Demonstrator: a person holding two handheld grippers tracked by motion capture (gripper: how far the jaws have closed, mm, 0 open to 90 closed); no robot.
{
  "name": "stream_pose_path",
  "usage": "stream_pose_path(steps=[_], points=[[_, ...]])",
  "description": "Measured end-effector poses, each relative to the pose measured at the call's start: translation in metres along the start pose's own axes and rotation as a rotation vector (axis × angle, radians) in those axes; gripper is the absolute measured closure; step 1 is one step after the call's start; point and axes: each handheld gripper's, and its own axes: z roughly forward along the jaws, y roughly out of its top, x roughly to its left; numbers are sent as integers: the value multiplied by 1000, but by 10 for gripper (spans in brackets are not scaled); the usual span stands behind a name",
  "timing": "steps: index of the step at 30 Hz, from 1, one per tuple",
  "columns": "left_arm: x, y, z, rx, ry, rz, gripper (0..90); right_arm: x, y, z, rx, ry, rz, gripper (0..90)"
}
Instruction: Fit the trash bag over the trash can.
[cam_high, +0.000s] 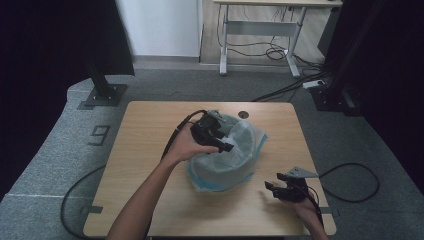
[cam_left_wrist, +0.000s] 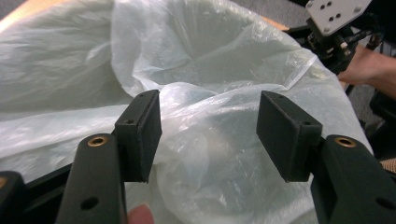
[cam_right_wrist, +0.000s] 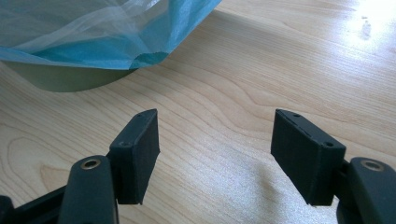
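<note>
left tool (cam_left_wrist: 208, 135) gapes over plastic bag (cam_left_wrist: 210, 70); right tool (cam_high: 281, 186) hovers apart

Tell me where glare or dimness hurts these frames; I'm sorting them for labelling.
High view: dark at both sides, the plastic bag is pale and soft. Left gripper view: the bag's film is bright, folds legible, left claw sharp. Right gripper view: glare whitens the table at top right; right claw casts a soft shadow.

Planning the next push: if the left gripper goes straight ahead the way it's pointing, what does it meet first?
The left gripper, jaws open, would probably first meet the thin plastic bag draped over the bin; the film looks close, though depth is unclear.
</note>
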Motion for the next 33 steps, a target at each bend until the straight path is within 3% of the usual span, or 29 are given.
stream_pose_path(steps=[4,7,10,13,23,27,30,33], points=[[-1,2,8,27,-2,1,400,-1,0,0,-1,-3,4,317],[-1,5,16,87,3,1,399,-3,-1,-2,-3,-6,8,317],[-2,6,18,102,2,3,398,-3,-1,-2,-3,-8,9,317],[-3,9,23,152,10,5,399,-3,0,-2,-4,-7,7,316],[-3,11,30,230,16,0,402,-2,-1,-1,1,-6,3,317],[-3,11,30,228,15,3,401,-3,-1,-1,2,-5,4,317],[-3,9,26,197,8,-3,397,-3,-1,-2,0,-5,4,317],[0,4,13,121,5,-17,395,-3,-1,-2,0,-5,6,317]])
